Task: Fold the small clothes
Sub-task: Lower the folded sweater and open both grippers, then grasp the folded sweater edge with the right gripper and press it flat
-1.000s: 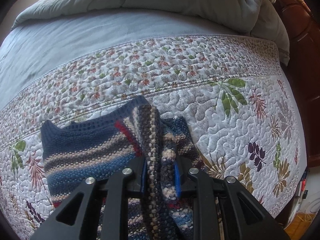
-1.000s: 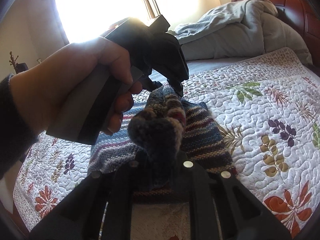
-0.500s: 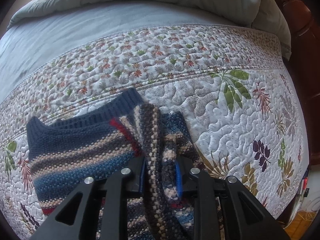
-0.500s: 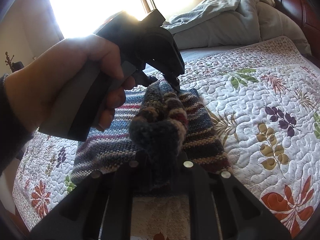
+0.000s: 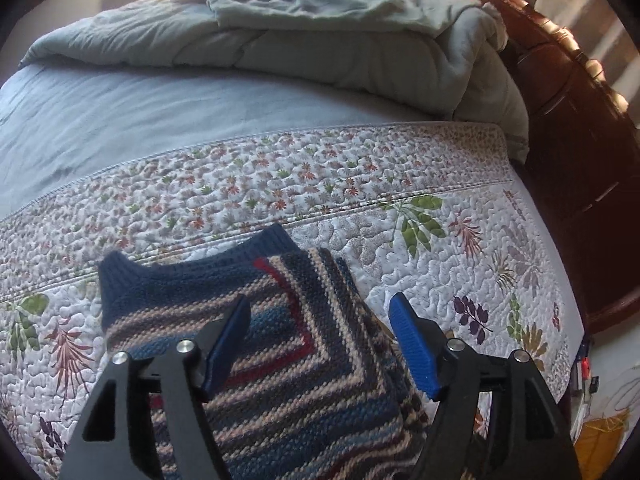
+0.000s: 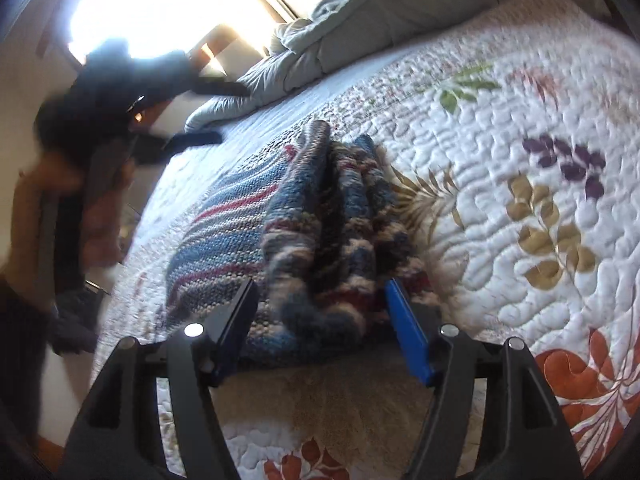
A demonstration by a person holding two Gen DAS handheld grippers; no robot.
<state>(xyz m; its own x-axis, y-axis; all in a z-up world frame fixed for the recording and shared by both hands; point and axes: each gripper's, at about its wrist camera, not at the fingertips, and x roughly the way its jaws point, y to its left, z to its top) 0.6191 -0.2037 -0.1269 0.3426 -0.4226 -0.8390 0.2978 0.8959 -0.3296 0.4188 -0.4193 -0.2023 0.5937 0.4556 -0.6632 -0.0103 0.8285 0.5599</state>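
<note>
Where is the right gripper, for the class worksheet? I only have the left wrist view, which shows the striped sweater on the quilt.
Observer: The right gripper sits at the near edge of the striped sweater. Its jaws are opening, with bunched knit between them.
Operator: Is it pinching the knit?
Observer: No. Its blue pads stand wide and do not squeeze the wool.
Operator: How does my left gripper look from there?
Observer: The left gripper is blurred and its jaws are opening. A hand holds it raised clear of the sweater.
</note>
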